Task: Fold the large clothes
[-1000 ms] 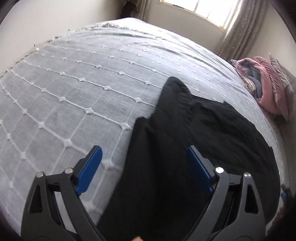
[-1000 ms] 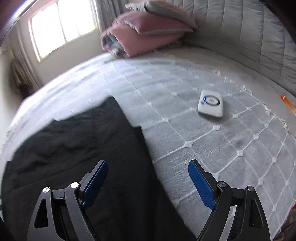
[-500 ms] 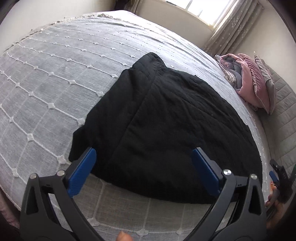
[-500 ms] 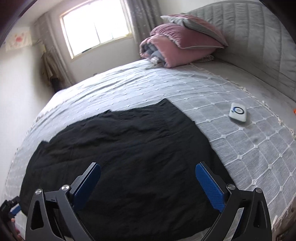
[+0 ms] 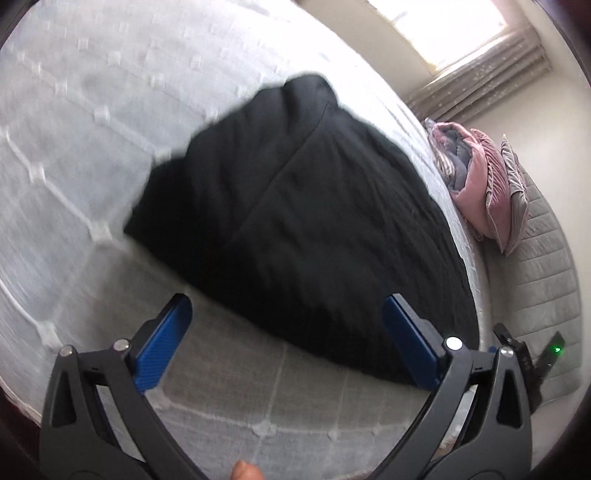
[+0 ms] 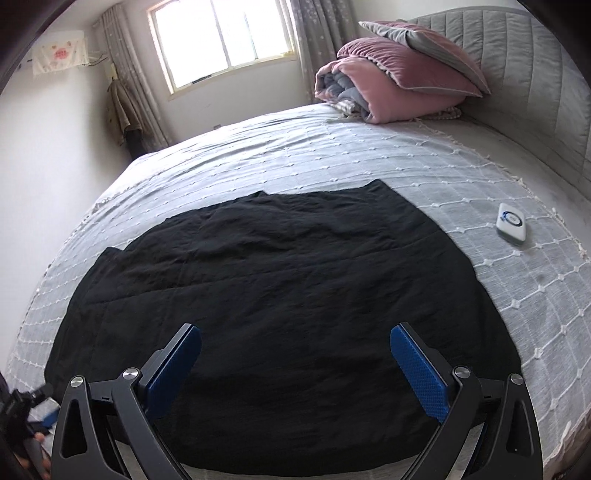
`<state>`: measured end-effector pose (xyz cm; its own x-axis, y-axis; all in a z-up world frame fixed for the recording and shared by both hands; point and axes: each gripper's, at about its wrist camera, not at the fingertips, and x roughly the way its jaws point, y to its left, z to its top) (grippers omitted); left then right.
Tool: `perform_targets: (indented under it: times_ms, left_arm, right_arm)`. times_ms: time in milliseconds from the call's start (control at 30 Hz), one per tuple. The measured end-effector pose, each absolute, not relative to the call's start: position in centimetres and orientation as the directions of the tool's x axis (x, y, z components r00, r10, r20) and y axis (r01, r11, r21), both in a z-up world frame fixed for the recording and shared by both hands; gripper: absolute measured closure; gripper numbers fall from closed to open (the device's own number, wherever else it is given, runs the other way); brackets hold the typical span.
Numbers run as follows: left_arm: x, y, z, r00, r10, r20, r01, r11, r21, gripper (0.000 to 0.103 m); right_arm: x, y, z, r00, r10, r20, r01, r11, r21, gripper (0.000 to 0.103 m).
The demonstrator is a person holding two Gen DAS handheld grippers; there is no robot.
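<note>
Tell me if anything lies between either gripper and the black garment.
Nothing visible does. The left gripper and right gripper stand open above the black garment, with nothing lying on it. The white device lies well aside on the bedspread.

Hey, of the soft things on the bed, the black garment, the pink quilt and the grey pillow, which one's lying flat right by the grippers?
The black garment, spread flat on the bedspread beneath both open grippers; the pink quilt and grey pillow are stacked at the headboard.

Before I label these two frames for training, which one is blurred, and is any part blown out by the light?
Left wrist view: motion blur smears the bedspread and the black garment at its edges; the window is blown out white. Right wrist view: sharp overall, the garment's wrinkles readable; the window panes are overexposed. Both show fisheye bending and dark corners.
</note>
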<state>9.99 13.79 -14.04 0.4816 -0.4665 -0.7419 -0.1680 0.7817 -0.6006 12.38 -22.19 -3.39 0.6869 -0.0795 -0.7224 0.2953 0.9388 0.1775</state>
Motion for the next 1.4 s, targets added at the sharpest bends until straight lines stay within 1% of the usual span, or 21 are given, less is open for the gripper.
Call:
perform_targets:
  times_ms: [133, 300, 467, 533, 600, 633, 667, 733, 800, 833, 900, 967, 1000, 1133, 1267, 1400]
  left_arm:
    - [10.4, 13.2, -14.6, 0.468, -0.51, -0.722, -0.166, 0.752, -0.639, 0.001]
    - [11.3, 13.4, -15.6, 0.507, -0.481, -0.715, -0.248, 0.713, -0.656, 0.001]
    - [12.3, 15.0, -16.6, 0.611, -0.493, -0.619, -0.321, 0.56, -0.764, 0.002]
    - [12.6, 15.3, -16.9, 0.64, -0.494, -0.588, -0.326, 0.519, -0.79, 0.002]
    - [13.3, 15.6, -17.4, 0.684, -0.502, -0.529, -0.303, 0.463, -0.833, 0.002]
    - [13.5, 15.6, -17.5, 0.698, -0.5, -0.513, -0.298, 0.448, -0.843, 0.003]
    - [13.6, 15.7, -17.7, 0.716, -0.494, -0.493, -0.29, 0.432, -0.854, 0.008]
    - [13.8, 15.8, -17.9, 0.729, -0.477, -0.491, -0.294, 0.43, -0.854, 0.02]
    - [14.0, 16.0, -18.4, 0.723, -0.451, -0.523, -0.33, 0.439, -0.835, 0.059]
    - [14.0, 16.3, -18.9, 0.719, -0.47, -0.513, -0.33, 0.419, -0.846, 0.06]
    - [13.8, 16.6, -19.1, 0.732, -0.486, -0.477, -0.328, 0.362, -0.872, 0.067]
    - [13.7, 16.5, -18.2, 0.744, -0.485, -0.459, -0.3, 0.372, -0.879, 0.071]
    - [13.5, 16.5, -17.2, 0.758, -0.488, -0.433, -0.268, 0.372, -0.889, 0.073]
    - [12.8, 16.5, -14.0, 0.798, -0.483, -0.361, -0.18, 0.381, -0.907, 0.074]
    - [10.9, 18.4, -10.6, 0.861, -0.387, -0.328, -0.129, 0.458, -0.88, 0.074]
    - [9.5, 20.8, -8.9, 0.888, -0.306, -0.342, -0.12, 0.563, -0.817, 0.074]
  right_arm:
    - [13.1, -21.5, -4.0, 0.675, -0.058, -0.736, 0.293, 0.936, 0.195, 0.0]
    - [13.8, -20.2, -4.6, 0.666, -0.045, -0.745, 0.277, 0.942, 0.191, 0.0]
    - [14.5, -19.2, -5.4, 0.655, -0.042, -0.755, 0.263, 0.949, 0.176, 0.0]
    - [14.8, -18.8, -5.7, 0.649, -0.042, -0.76, 0.258, 0.952, 0.167, 0.0]
    - [15.0, -18.6, -6.1, 0.644, -0.038, -0.764, 0.249, 0.955, 0.163, 0.0]
    - [15.1, -18.4, -6.2, 0.642, -0.03, -0.766, 0.244, 0.955, 0.167, 0.0]
    - [15.1, -18.3, -6.4, 0.641, -0.019, -0.768, 0.237, 0.956, 0.173, 0.0]
    - [15.2, -18.2, -6.7, 0.639, -0.004, -0.769, 0.226, 0.957, 0.183, 0.0]
    - [15.3, -18.0, -6.9, 0.642, 0.006, -0.767, 0.217, 0.958, 0.19, 0.0]
    - [15.3, -17.9, -7.0, 0.643, 0.013, -0.766, 0.211, 0.958, 0.193, 0.0]
    - [15.3, -17.8, -7.1, 0.647, 0.029, -0.762, 0.198, 0.959, 0.205, 0.0]
    - [15.2, -17.7, -7.0, 0.655, 0.053, -0.754, 0.185, 0.956, 0.227, 0.0]
    - [15.2, -17.7, -6.9, 0.659, 0.061, -0.749, 0.18, 0.955, 0.236, 0.0]
    - [15.0, -17.1, -6.1, 0.683, 0.08, -0.726, 0.153, 0.956, 0.249, 0.0]
    - [15.0, -15.9, -5.2, 0.703, 0.107, -0.703, 0.105, 0.962, 0.252, 0.0]
    - [15.4, -13.9, -5.0, 0.705, 0.158, -0.692, 0.03, 0.967, 0.251, 0.0]
